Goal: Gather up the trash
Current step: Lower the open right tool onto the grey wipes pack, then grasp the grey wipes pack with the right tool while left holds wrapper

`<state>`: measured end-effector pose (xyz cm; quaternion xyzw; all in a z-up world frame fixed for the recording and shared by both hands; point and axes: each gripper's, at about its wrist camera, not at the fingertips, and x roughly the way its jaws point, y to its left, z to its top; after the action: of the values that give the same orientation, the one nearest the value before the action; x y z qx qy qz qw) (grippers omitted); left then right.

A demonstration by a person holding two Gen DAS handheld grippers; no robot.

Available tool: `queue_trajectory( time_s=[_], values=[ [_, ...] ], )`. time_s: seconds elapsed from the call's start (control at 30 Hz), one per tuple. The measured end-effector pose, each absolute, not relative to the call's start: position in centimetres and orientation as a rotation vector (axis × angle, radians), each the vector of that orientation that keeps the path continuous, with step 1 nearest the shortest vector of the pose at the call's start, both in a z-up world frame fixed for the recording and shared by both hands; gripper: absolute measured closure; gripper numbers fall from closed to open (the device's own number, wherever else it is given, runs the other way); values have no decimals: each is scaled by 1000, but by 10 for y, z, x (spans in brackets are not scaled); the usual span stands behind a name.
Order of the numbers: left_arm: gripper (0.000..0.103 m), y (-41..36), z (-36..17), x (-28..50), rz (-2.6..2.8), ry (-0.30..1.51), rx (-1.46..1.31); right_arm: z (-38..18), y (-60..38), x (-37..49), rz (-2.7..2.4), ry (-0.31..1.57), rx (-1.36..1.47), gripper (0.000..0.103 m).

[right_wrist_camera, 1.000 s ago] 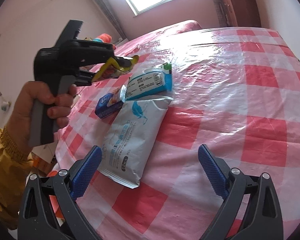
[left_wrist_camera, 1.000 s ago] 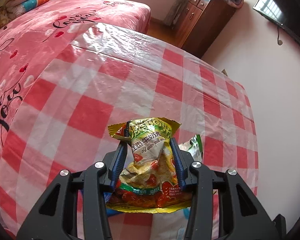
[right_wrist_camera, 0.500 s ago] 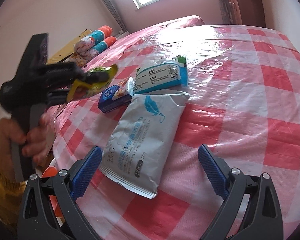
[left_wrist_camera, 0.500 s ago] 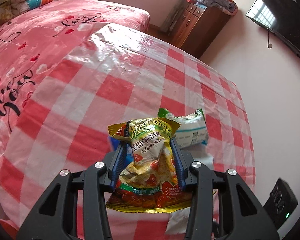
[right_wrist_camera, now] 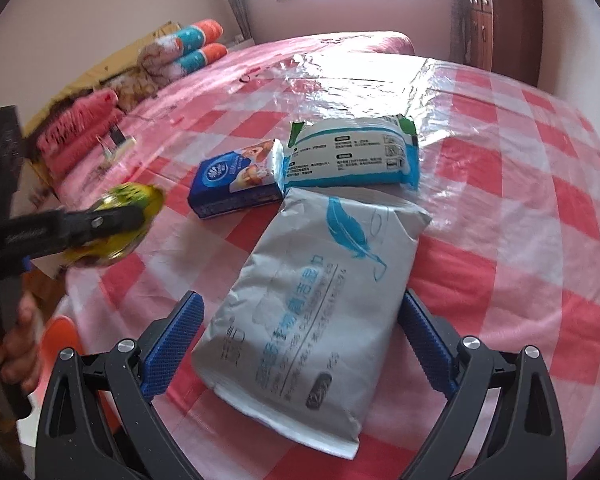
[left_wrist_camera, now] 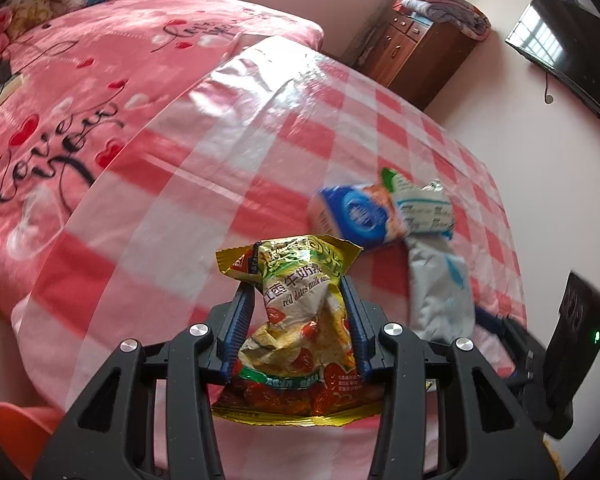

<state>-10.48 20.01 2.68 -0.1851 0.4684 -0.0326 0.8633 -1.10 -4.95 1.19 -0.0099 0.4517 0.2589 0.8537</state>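
Left gripper [left_wrist_camera: 298, 320] — pressed onto a yellow snack wrapper [left_wrist_camera: 296, 332], carried above the checked tablecloth [left_wrist_camera: 228, 168] near its edge. Right gripper [right_wrist_camera: 300, 344] — spread wide, straddling the grey mailer bag [right_wrist_camera: 308, 304], pads clear of it. Blue tissue pack [right_wrist_camera: 236, 184] and white wipes pack [right_wrist_camera: 352, 156] lie just beyond. Advice: lower squarely and close across the bag's narrow width — the film looks slippery.

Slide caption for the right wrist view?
Open right tongs straddle a grey pouch on the checked cloth.
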Motion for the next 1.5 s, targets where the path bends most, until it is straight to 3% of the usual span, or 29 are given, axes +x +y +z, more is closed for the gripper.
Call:
queue_trajectory(
  time_s=[0.47,1.0,1.5],
  values=[
    [58,224,16,-143,-66,968,-420,1,-18,5,446,935,-213,6],
    [58,233,5,-164,-87,970,-449,5,-27,-7,454,909,-223,20],
    [58,233,3,-177,-94,957,-460,15,-46,-27,436,877,-209,21]
  ],
)
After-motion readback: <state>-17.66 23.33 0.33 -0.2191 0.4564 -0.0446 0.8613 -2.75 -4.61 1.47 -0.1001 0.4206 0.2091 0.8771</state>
